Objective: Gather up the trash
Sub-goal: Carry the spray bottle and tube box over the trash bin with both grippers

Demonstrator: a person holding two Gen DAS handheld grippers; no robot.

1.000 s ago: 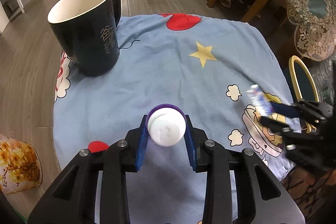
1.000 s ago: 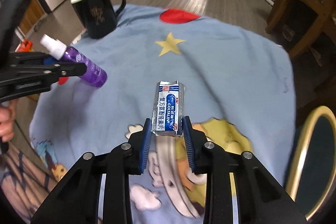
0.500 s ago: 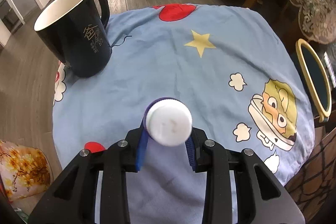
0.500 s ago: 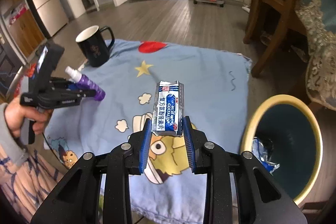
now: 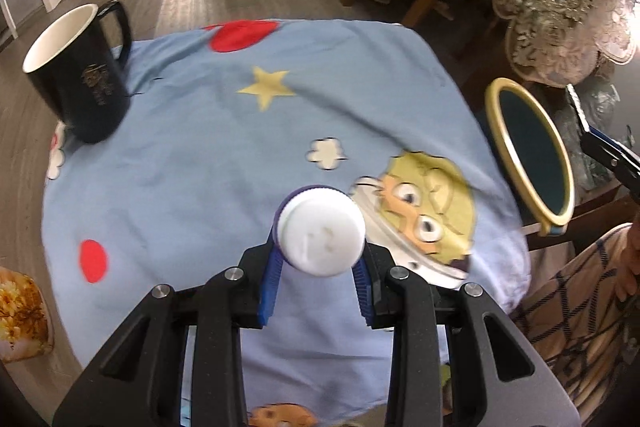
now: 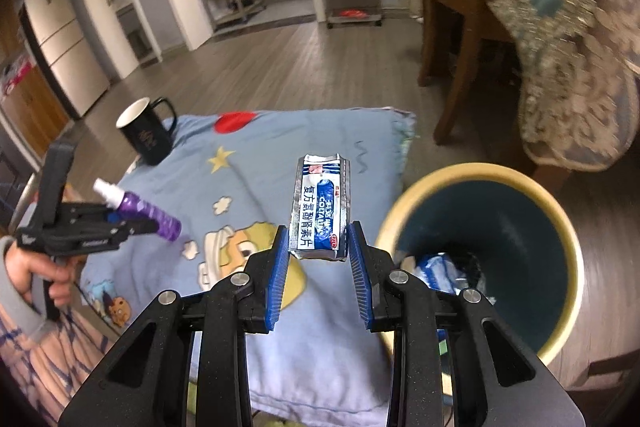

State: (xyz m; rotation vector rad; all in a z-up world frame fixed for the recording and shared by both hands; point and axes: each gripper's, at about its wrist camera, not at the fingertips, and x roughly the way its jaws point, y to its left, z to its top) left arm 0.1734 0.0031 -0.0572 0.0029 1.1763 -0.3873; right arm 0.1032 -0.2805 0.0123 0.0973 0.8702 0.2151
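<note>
My left gripper [image 5: 318, 267] is shut on a purple bottle with a white cap [image 5: 322, 231], held above the blue cartoon cloth [image 5: 192, 155]; the right wrist view shows the same purple bottle [image 6: 150, 213] at the left. My right gripper [image 6: 320, 251] is shut on a silver-and-blue medicine packet [image 6: 321, 207], which stands upright just left of the bin. The round bin [image 6: 560, 227] has a yellow rim and a dark teal inside, with blue-and-white wrappers [image 6: 436, 267] at its bottom. The bin [image 5: 528, 155] stands off the cloth's right edge.
A black mug [image 5: 76, 75] with a white inside stands on the cloth's far left corner. A wooden chair [image 6: 460, 27] and a lace-edged teal cover [image 6: 568, 47] rise behind the bin. A person's checked clothing [image 5: 580, 291] is at the right.
Both grippers have swung right towards the bin. The right gripper rose with the packet, and the bin now fills its lower right. The left still carries the bottle.
</note>
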